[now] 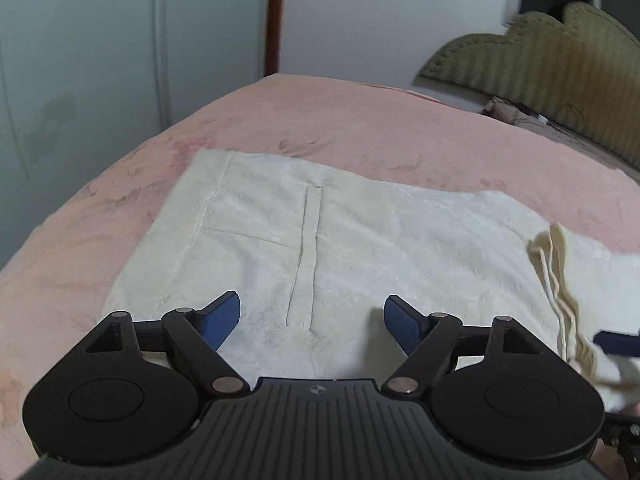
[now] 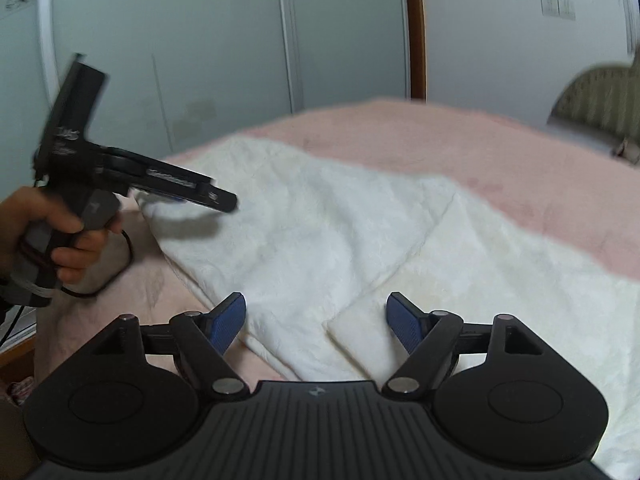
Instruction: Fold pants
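White pants (image 1: pixel 320 240) lie flat on a pink bed, waist end to the left with a pocket seam showing; they also show in the right wrist view (image 2: pixel 340 232), folded lengthwise. My left gripper (image 1: pixel 312 322) is open and empty, hovering just above the near edge of the pants. My right gripper (image 2: pixel 316 322) is open and empty above a folded layer edge (image 2: pixel 352 328) near the pants' near side. A blue fingertip of the right gripper (image 1: pixel 616 342) shows at the right beside a bunched cream hem (image 1: pixel 560 280). The left gripper's body (image 2: pixel 132 176) is seen held in a hand.
The pink bedspread (image 1: pixel 360 120) surrounds the pants. An olive padded headboard (image 1: pixel 560 64) stands at the far right. Pale wardrobe doors (image 2: pixel 200 60) and a brown door frame (image 2: pixel 416 28) stand behind the bed. The bed's near left edge (image 2: pixel 48 320) drops off.
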{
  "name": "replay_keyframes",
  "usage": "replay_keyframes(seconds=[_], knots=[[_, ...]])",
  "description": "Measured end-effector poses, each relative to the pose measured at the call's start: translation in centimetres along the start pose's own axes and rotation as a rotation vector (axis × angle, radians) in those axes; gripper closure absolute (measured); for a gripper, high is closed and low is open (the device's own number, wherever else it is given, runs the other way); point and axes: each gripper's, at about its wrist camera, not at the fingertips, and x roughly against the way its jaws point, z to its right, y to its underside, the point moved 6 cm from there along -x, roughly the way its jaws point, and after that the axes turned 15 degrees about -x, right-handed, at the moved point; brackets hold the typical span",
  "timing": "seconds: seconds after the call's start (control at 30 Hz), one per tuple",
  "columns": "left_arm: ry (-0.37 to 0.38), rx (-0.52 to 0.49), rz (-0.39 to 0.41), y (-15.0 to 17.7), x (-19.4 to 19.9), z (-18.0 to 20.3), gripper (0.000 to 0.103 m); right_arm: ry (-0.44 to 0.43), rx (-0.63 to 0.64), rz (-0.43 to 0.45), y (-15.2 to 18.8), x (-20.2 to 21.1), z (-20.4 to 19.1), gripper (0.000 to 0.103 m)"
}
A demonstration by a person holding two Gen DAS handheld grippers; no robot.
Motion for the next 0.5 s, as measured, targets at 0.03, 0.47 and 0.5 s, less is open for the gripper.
replay_keyframes(seconds=[0.03, 0.47, 0.5], knots=[[-0.008, -0.036, 0.002, 0.1, 0.2, 0.3, 0.02, 0.012, 0.013, -0.008, 0.2, -0.3, 0.0, 0.023], [0.085, 0.505, -0.032, 4.8, 4.3, -10.2, 0.023, -0.023, 0.283, 0.073, -1.4, -1.8, -7.0, 0.022], [0.128, 0.551, -0.036, 5.2, 4.3, -10.4, 0.023, -0.034, 0.332, 0.07, -1.2, -2.3, -8.1, 0.022]])
